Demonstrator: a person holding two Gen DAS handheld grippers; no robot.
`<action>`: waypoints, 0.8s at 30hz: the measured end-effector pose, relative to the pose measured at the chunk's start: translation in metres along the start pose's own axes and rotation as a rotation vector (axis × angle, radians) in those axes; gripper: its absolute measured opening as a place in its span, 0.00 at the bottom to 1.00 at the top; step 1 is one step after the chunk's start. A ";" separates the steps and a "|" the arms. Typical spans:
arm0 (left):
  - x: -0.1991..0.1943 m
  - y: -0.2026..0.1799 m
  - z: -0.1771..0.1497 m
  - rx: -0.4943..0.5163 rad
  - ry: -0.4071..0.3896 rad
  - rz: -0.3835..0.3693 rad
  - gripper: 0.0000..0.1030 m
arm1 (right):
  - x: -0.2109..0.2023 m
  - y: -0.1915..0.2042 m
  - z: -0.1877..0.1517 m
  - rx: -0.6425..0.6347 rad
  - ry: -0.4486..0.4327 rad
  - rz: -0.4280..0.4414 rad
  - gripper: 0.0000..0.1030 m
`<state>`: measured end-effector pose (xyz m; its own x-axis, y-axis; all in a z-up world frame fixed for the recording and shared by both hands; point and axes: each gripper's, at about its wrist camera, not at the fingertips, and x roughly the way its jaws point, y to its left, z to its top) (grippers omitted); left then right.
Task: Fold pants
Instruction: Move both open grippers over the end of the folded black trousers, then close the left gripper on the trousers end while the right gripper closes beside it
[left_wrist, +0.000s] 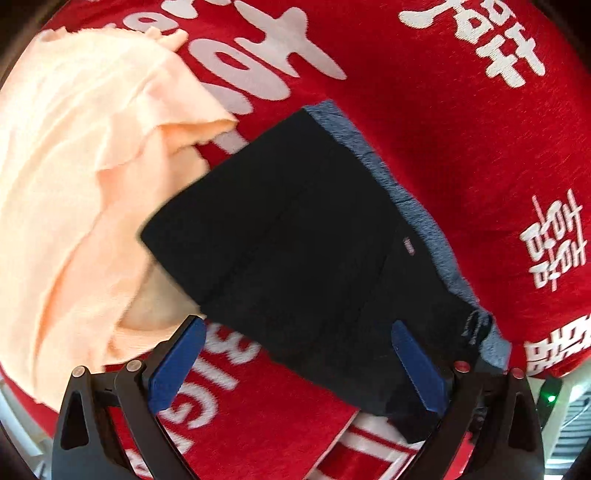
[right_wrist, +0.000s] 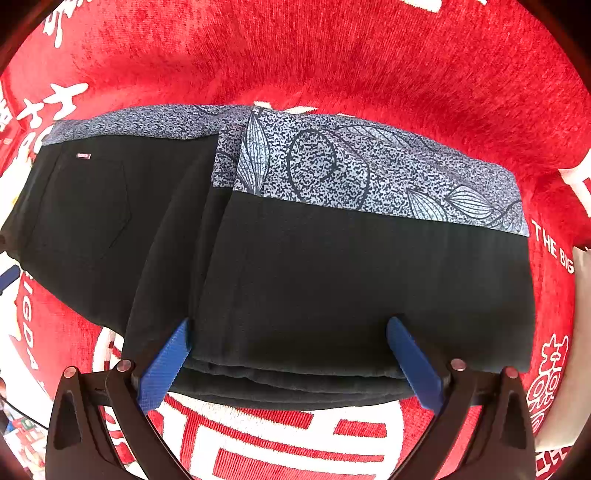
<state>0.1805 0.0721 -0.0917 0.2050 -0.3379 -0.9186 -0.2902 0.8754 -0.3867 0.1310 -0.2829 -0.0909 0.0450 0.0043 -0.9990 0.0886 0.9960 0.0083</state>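
The black pants (right_wrist: 332, 280) with a blue-grey leaf-print band (right_wrist: 369, 177) lie on a red cloth with white lettering (right_wrist: 332, 55). A folded part lies on top at the right, stacked in layers at the near edge. My right gripper (right_wrist: 291, 332) is open, its blue fingers (right_wrist: 166, 362) straddling the near folded edge, holding nothing. In the left wrist view the pants (left_wrist: 295, 240) lie diagonally. My left gripper (left_wrist: 299, 332) is open above their near end, holding nothing.
A peach garment (left_wrist: 81, 177) lies bunched on the red cloth (left_wrist: 443, 110) left of the pants, touching their far corner. The cloth's edge shows at the lower right of the left wrist view (left_wrist: 554, 369).
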 end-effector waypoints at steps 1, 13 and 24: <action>0.002 -0.002 0.000 -0.005 0.003 -0.011 0.93 | -0.001 0.001 -0.001 0.000 -0.001 0.000 1.00; 0.015 -0.021 0.004 -0.026 -0.061 0.103 0.37 | -0.002 0.006 -0.003 -0.038 -0.037 -0.003 1.00; 0.002 -0.056 -0.007 0.139 -0.122 0.218 0.30 | -0.056 0.021 0.028 -0.076 -0.008 0.093 1.00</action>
<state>0.1909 0.0206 -0.0723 0.2649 -0.0996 -0.9591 -0.2106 0.9647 -0.1583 0.1586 -0.2644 -0.0332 0.0573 0.0963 -0.9937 0.0083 0.9953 0.0969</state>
